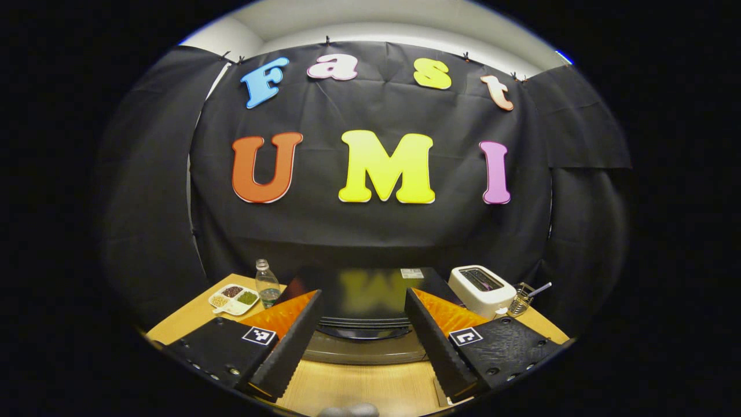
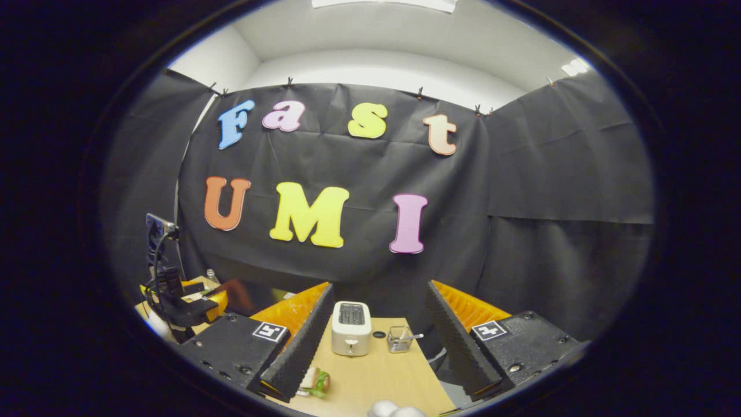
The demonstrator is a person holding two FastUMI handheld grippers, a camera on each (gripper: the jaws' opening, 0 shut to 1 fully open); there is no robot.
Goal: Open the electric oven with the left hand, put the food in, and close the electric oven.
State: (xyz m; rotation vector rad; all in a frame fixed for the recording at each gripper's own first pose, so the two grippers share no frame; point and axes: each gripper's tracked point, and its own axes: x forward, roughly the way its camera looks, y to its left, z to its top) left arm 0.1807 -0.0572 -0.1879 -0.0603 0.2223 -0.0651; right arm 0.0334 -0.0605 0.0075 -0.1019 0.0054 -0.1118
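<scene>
Left hand-held gripper [image 1: 362,336] hangs wide open and empty above the closed electric oven [image 1: 365,301]; right hand-held gripper [image 2: 376,341], also open, hovers near the sandwich [image 2: 315,381] on the worktop [image 2: 376,376]. Nothing seems done yet.

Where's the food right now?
In the right gripper view the sandwich lies on the wooden table, low and left, partly hidden behind the right gripper's left finger, nearer the camera than the white toaster.

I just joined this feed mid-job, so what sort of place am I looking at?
Most likely a staged kitchen booth: a wooden table with an electric oven, a white toaster and a sandwich, backed by black cloth.
</scene>
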